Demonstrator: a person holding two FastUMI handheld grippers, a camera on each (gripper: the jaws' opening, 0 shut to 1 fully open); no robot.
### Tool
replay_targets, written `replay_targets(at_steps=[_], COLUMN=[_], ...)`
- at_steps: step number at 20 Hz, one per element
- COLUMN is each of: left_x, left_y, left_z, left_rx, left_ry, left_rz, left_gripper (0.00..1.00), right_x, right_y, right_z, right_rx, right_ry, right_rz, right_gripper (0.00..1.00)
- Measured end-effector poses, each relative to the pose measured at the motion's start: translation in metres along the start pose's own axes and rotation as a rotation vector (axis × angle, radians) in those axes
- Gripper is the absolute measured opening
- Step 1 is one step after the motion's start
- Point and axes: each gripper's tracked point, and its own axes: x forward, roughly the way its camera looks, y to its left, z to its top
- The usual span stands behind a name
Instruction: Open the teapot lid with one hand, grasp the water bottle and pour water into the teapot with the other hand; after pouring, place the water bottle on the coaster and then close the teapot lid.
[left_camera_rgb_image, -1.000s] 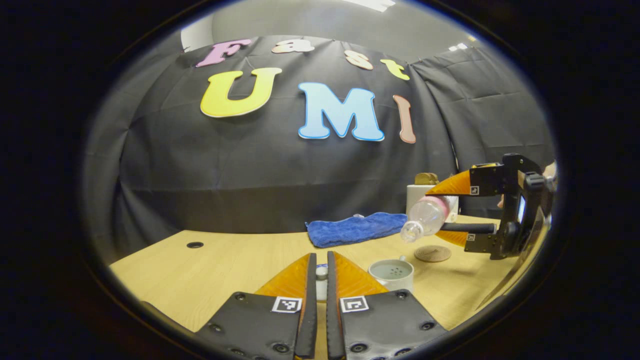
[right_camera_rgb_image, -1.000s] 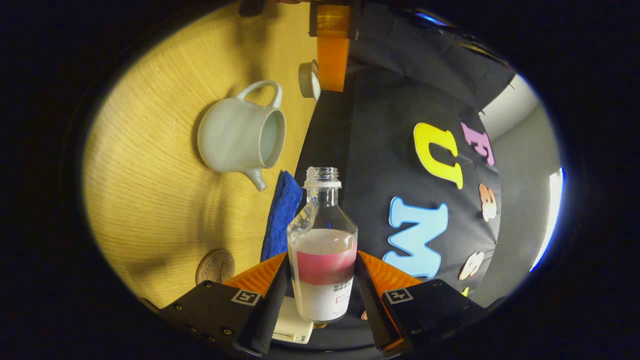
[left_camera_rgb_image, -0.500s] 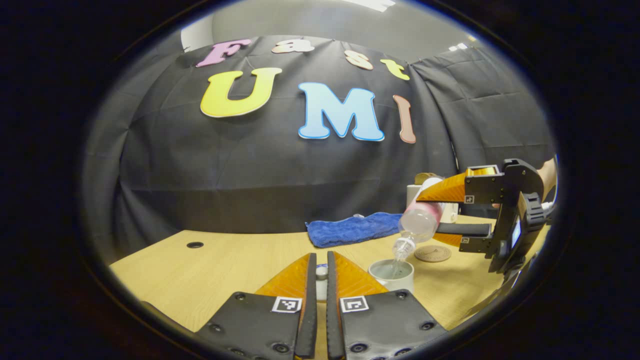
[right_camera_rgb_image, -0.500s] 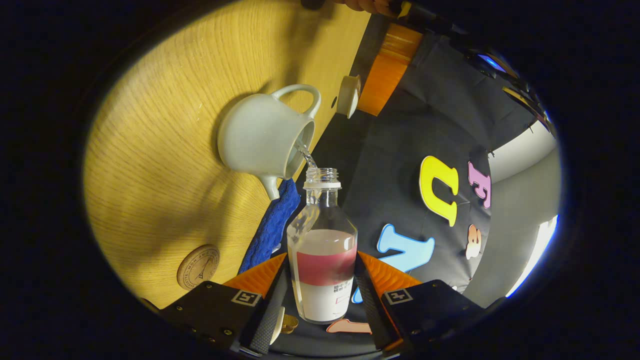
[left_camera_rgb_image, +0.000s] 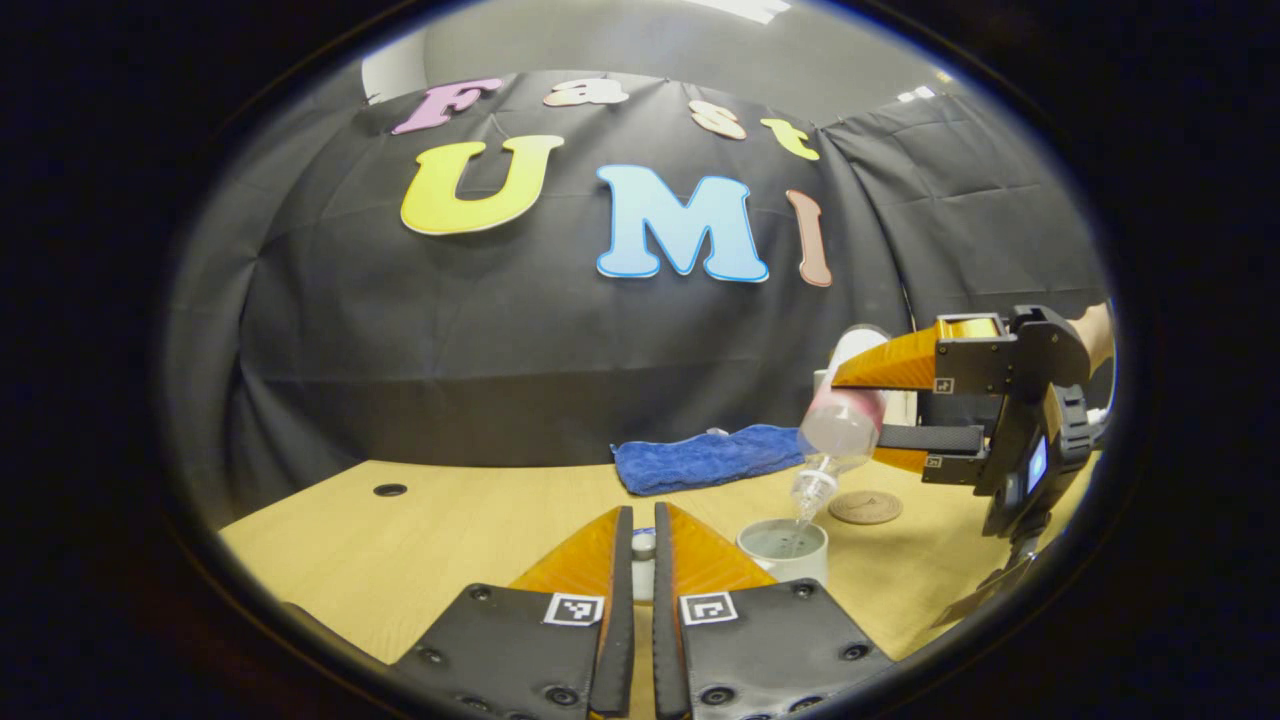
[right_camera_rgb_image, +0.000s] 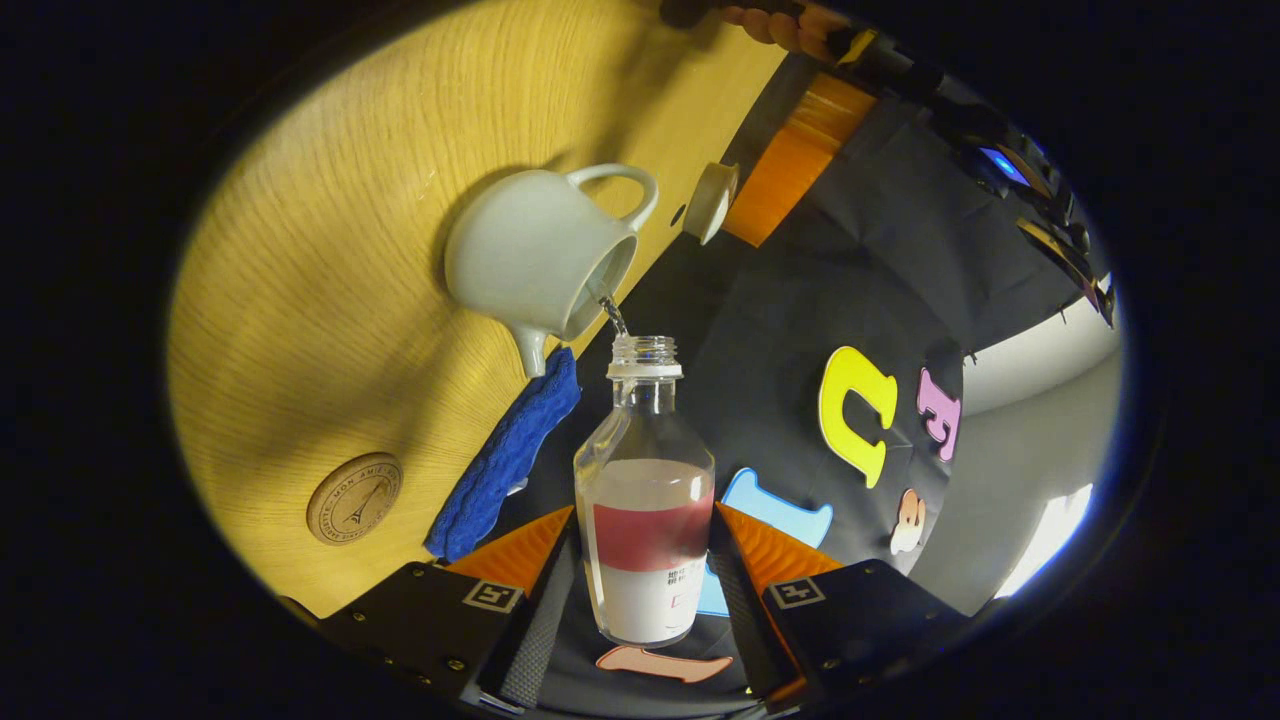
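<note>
Item 1: water bottle (right_camera_rgb_image: 645, 500), clear w/ red band, uncapped, tipped neck-down over teapot; thin stream of water ran from its mouth into the pot opening. Held by right gripper (right_camera_rgb_image: 640, 590), jaws clamped on bottle body both sides. Item 2: teapot (right_camera_rgb_image: 535, 260), pale ceramic, upright on wooden worktop (right_camera_rgb_image: 330, 330), lid off, handle on the side opp. the spout. Item 3: teapot lid (right_camera_rgb_image: 708, 200), lifted clear of pot, held near it by left gripper (left_camera_rgb_image: 642, 560), jaws nearly together, pinching the lid knob. Item 4: coaster (right_camera_rgb_image: 354, 498), round, brown, flat on worktop, bare, near the teapot. Item 5: blue cloth (left_camera_rgb_image: 710, 456), folded, at far edge of worktop by booth wall. In left gripper view bottle (left_camera_rgb_image: 838, 428) was right of centre, above pot rim (left_camera_rgb_image: 783, 540).
</note>
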Motion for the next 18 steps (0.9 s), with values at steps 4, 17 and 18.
replay_targets(at_steps=[4, 17, 18], left_x=[-0.001, 0.000, -0.001], left_y=[0.000, 0.000, 0.001], left_z=[0.000, 0.000, 0.001], left_rx=[0.000, 0.000, 0.000], left_ry=[0.000, 0.000, 0.000], left_rz=[0.000, 0.000, 0.000], left_gripper=[0.15, 0.15, 0.15], right_x=[0.002, 0.004, 0.003], right_y=[-0.003, -0.013, -0.014], right_z=[0.004, 0.008, 0.008], right_rx=[-0.037, -0.119, -0.117], right_ry=[-0.016, -0.043, -0.040], right_rz=[-0.029, -0.066, -0.064], right_gripper=[0.74, 0.74, 0.74])
